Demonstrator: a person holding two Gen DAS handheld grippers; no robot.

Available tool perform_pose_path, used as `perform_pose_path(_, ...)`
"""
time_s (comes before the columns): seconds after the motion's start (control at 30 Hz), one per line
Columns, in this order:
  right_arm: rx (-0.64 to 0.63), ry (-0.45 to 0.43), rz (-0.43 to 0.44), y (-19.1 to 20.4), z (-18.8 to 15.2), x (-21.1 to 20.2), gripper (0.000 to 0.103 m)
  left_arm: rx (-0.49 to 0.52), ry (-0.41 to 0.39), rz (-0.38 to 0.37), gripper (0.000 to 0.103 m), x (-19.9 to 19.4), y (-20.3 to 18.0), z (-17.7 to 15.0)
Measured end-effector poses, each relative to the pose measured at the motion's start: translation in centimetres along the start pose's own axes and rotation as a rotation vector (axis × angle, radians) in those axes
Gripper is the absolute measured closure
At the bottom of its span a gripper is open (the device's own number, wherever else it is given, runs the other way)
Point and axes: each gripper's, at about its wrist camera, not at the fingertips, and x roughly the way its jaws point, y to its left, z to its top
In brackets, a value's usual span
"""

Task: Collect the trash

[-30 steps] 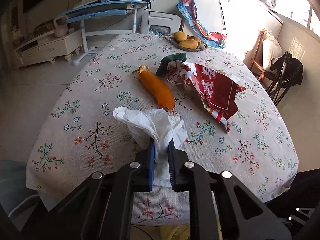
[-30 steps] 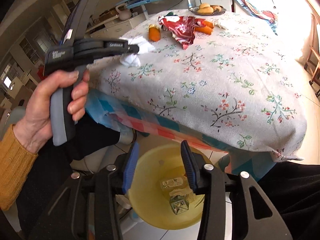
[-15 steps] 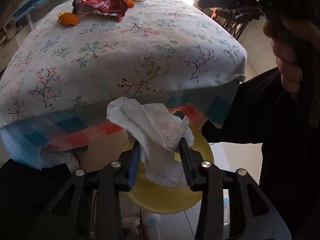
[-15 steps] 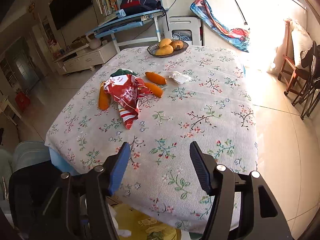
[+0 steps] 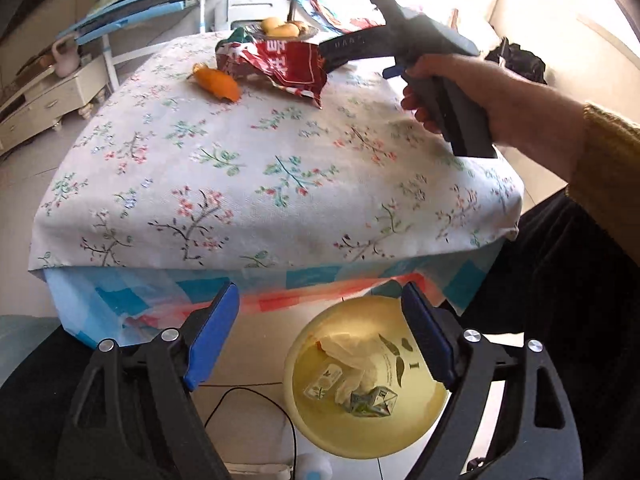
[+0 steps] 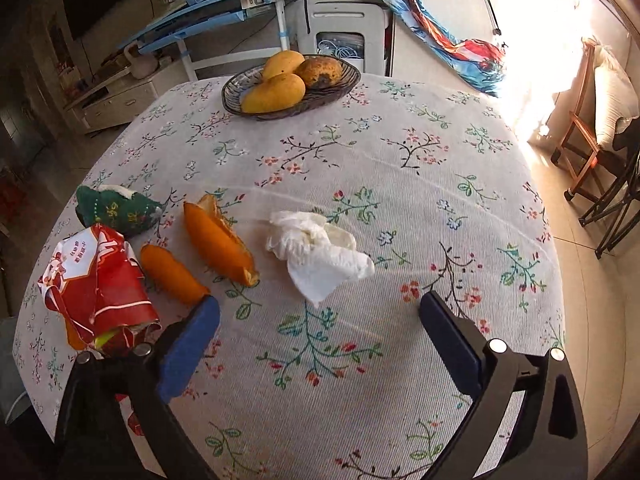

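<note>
Left tool and right tool both wide apart, nothing between their fingers.

Black plastic left gripper with blue pads and silver screws; bare-skinned right hand, mustard knitted sleeve.

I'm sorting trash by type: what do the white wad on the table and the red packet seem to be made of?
The white wad looks like soft matte tissue paper: crumpled, limp folds, no shine. The red packet looks like thin glossy plastic or foil film: printed, sharp creases, glinting edges. Which film it is can't be told.
</note>
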Motion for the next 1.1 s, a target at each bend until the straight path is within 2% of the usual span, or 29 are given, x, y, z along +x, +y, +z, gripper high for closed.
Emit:
perform_pose_path(0.03, -0.023, -0.002, -0.034, 0.2, 0.4, 0.5, 0.007, -0.011, -0.016, 0.007, 0.020, -0.3, 0.4, 0.1)
perform_pose_path(0.1, -0.027, -0.008, -0.034, 0.1, 1.1, 1.0, 0.007, -0.034, -0.026, 0.018, 0.018, -0.5, 1.0, 0.2)
perform_pose_path(0.23, -0.019, -0.009, -0.042, 0.2, 1.3, 1.0, 0.007, -0.086, -0.002, 0.056, 0.016, -0.2, 2.4, 0.1)
perform_pose_path(0.37, -0.018, -0.008, -0.041, 0.2, 1.4, 1.0, 0.007, -0.124, 0.006, 0.050, 0.015, -0.6, 3.6, -0.3)
perform_pose_path(0.6, -0.017, -0.007, -0.041, 0.3, 1.5, 1.1, 0.007, -0.114, 0.076, 0.044, 0.013, -0.3, 3.8, -1.6)
perform_pose_path(0.83, -0.017, -0.007, -0.041, 0.3, 1.5, 1.1, 0.007, -0.054, 0.029, 0.046, 0.011, -1.6, 2.5, -1.4)
perform_pose_path(1.1, -0.017, -0.007, -0.041, 0.3, 1.5, 1.1, 0.007, -0.068, -0.017, 0.030, 0.011, -2.9, 2.8, -0.8)
